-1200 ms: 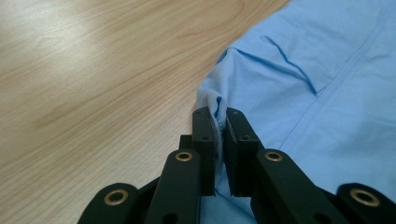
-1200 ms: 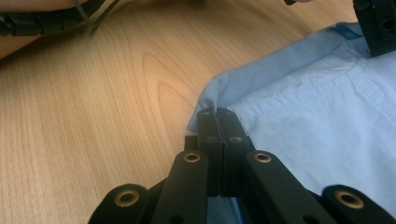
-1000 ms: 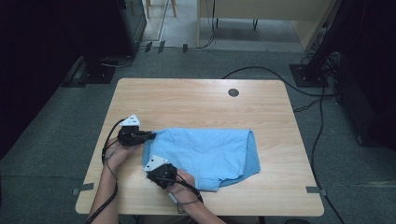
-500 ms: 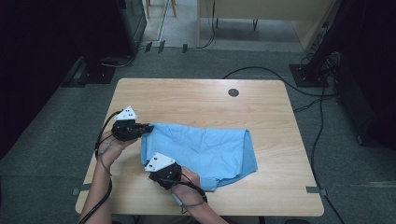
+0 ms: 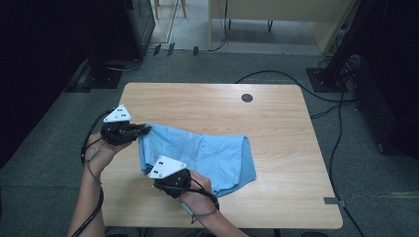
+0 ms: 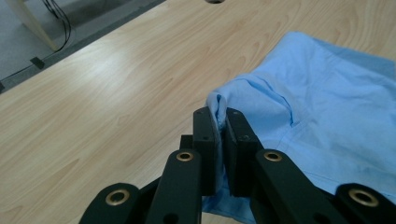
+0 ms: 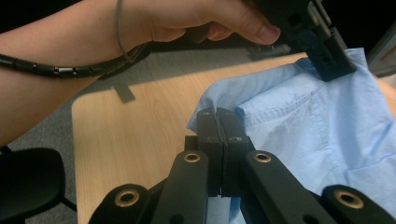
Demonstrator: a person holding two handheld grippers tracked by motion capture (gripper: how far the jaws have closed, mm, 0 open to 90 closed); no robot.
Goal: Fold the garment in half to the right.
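**Both Grippers Pinching Shirt Edge**

The right gripper [image 5: 165, 183] is pinching the near edge of the blue shirt [image 5: 217, 155]. Farther off, the left gripper [image 5: 141, 131] is clamping its corner, apparently lifted; the remainder is lying on the table [image 5: 207, 106].

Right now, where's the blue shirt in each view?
High view: blue shirt at table centre, left edge lifted between both grippers.
Left gripper view: right half, corner pinched in the jaws.
Right gripper view: right side, edge pinched in the jaws.
Shared landmark: wooden table.
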